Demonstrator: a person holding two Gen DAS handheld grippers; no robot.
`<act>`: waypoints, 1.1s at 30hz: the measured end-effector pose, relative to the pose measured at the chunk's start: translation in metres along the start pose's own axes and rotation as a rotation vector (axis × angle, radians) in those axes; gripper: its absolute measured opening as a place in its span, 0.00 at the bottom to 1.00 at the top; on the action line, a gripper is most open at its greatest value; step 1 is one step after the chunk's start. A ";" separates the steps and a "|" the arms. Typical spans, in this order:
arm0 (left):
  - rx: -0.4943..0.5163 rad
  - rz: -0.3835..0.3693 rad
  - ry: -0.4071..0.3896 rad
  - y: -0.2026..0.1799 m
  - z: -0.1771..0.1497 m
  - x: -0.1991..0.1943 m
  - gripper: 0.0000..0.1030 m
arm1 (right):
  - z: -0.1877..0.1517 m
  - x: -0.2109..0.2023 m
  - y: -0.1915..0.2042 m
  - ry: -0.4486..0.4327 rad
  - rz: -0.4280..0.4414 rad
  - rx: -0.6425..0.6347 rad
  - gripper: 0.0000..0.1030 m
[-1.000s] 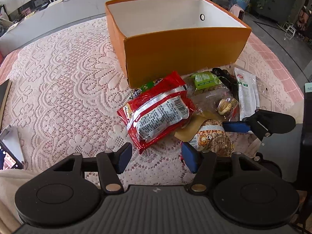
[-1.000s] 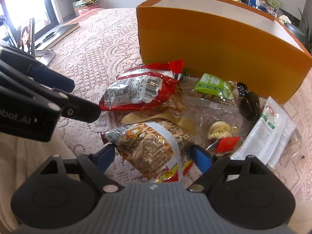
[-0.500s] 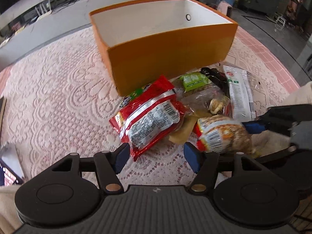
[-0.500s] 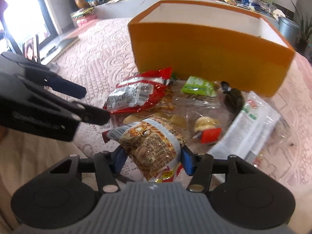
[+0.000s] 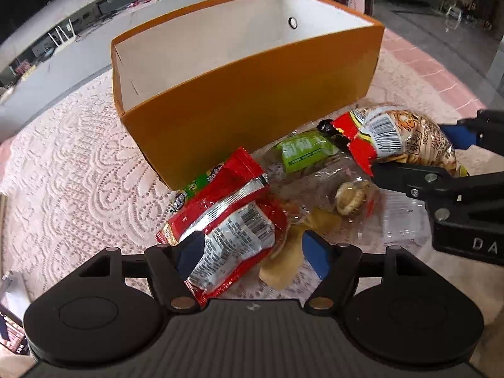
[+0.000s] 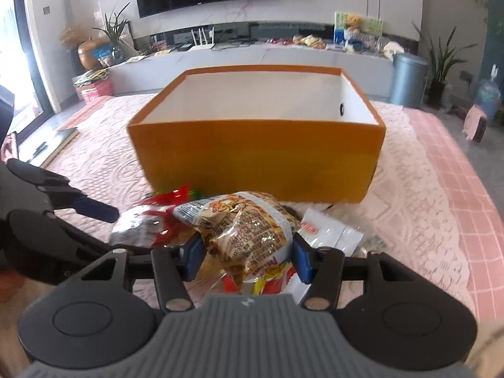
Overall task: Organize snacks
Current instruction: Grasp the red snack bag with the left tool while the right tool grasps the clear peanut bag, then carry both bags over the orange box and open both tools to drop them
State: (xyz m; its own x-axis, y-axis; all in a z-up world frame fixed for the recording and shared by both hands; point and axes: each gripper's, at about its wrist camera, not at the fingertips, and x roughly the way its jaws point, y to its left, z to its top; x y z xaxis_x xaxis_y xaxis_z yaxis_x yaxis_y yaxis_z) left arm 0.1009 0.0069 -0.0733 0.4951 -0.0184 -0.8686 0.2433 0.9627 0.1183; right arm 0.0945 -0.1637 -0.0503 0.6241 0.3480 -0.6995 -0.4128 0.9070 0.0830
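Note:
My right gripper (image 6: 247,256) is shut on a brown-and-orange cracker packet (image 6: 249,233) and holds it lifted above the snack pile, in front of the empty orange box (image 6: 258,154). The packet also shows in the left wrist view (image 5: 406,138), right of the box (image 5: 252,100). My left gripper (image 5: 252,255) is open, its fingers on either side of the near end of a red-and-silver snack bag (image 5: 230,223) on the lace cloth. A green packet (image 5: 302,151) and clear wrapped snacks (image 5: 349,192) lie between bag and box.
A white sachet (image 6: 327,233) lies right of the held packet. The pink lace tablecloth (image 5: 78,173) covers the table. A dark device (image 5: 9,330) sits at the near-left edge. A long white counter (image 6: 252,56) stands beyond the table.
My right gripper closed on the cracker packet and lifted it off the pile toward the box. My left gripper moved forward over the red bag, still open.

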 end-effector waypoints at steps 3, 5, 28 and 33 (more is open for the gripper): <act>0.032 0.045 0.027 -0.008 0.002 0.010 0.81 | -0.008 0.011 -0.003 -0.001 0.033 0.011 0.53; 0.030 0.068 0.047 -0.009 0.003 0.016 0.81 | -0.012 0.018 -0.005 0.023 0.049 0.036 0.53; -0.123 0.118 -0.142 0.010 -0.007 -0.016 0.39 | -0.020 0.030 0.004 -0.002 0.027 -0.008 0.55; -0.137 0.136 -0.215 0.010 -0.008 -0.036 0.31 | -0.020 0.029 0.008 -0.003 0.015 -0.022 0.55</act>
State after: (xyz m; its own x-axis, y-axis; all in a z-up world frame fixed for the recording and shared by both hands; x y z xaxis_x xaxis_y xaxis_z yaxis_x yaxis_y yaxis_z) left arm 0.0785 0.0192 -0.0447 0.6849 0.0706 -0.7252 0.0550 0.9874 0.1481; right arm 0.0965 -0.1514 -0.0845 0.6200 0.3621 -0.6960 -0.4364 0.8964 0.0776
